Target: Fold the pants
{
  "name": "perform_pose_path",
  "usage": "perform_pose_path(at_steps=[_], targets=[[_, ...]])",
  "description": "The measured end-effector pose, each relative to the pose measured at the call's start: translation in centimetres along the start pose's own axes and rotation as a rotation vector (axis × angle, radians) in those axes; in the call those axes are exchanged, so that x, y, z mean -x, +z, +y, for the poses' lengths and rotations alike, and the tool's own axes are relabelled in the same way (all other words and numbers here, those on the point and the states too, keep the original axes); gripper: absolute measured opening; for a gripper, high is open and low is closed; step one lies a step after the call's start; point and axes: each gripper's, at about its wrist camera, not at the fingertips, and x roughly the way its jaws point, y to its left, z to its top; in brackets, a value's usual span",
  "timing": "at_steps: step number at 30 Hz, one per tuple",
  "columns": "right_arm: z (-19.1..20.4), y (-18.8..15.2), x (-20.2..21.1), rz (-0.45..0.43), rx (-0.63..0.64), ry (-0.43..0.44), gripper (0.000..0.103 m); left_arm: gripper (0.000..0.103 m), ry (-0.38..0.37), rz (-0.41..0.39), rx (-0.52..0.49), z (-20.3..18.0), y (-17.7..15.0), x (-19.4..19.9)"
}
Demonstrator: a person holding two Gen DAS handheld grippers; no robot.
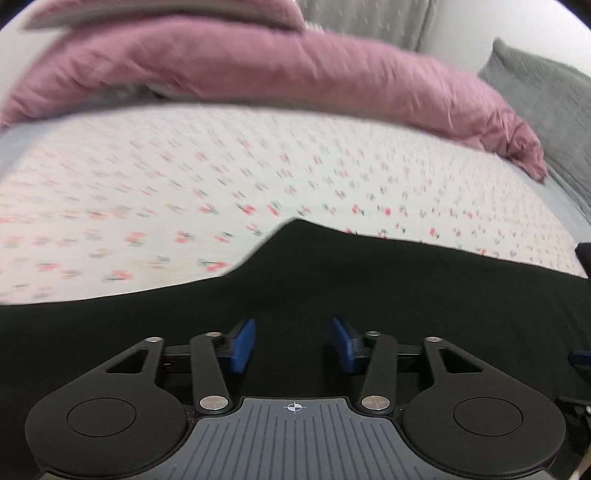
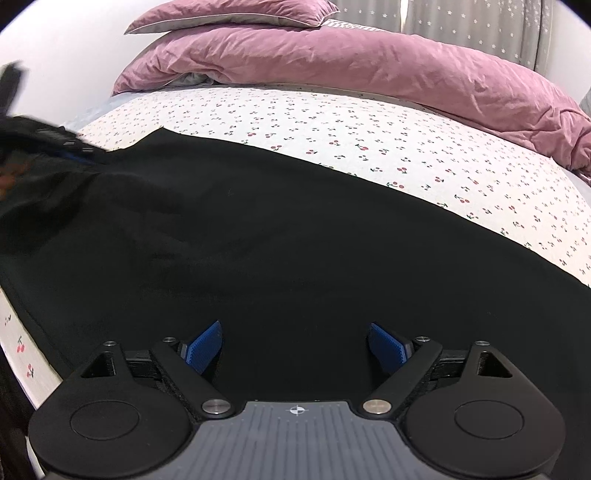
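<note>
From my left wrist camera, the left hand-held gripper (image 1: 293, 345) hangs over the black pants (image 1: 369, 295), its blue pads partly apart with nothing between them. The pants cover the lower half of the view on the cherry-print bed sheet (image 1: 221, 166); a pink duvet (image 1: 258, 70) lies at 12 o'clock and a grey cushion (image 1: 546, 99) at 2 o'clock.

From my right wrist camera, the right hand-held gripper (image 2: 295, 345) stands wide and empty above the pants (image 2: 277, 240), which spread from 9 to 4 o'clock. A pink pillow (image 2: 229, 14) tops the duvet at 12 o'clock.
</note>
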Motion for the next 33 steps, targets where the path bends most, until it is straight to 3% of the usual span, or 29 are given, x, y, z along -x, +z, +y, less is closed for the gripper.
perform_pose_path(at_steps=[6, 8, 13, 17, 22, 26, 33], targets=[[0.0, -0.5, 0.1, -0.009, 0.016, 0.003, 0.088, 0.034, 0.062, -0.077, -0.054, 0.1, 2.9, -3.7], [0.0, -0.6, 0.1, -0.012, 0.022, 0.006, 0.089, 0.042, 0.148, -0.107, -0.102, 0.0, 3.5, -4.6], [0.1, -1.0, 0.5, -0.036, 0.027, 0.015, 0.089, 0.043, 0.14, -0.135, -0.032, 0.5, 3.4, -4.3], [-0.2, -1.1, 1.3, -0.058, 0.025, 0.004, 0.088, 0.06, 0.182, -0.205, -0.068, -0.7, 2.2, -1.6], [-3.5, -1.2, 2.9, -0.121, -0.091, -0.119, 0.088, 0.073, 0.146, -0.167, -0.078, -2.5, 0.4, 1.0], [-7.0, -2.0, 4.3, -0.146, -0.242, -0.253, 0.088, 0.079, 0.068, -0.122, -0.061, -3.9, -1.4, 2.0], [-11.3, -4.7, 6.2, -0.147, -0.359, -0.583, 0.088, 0.084, -0.042, -0.122, -0.052, -5.6, -3.5, 3.0]])
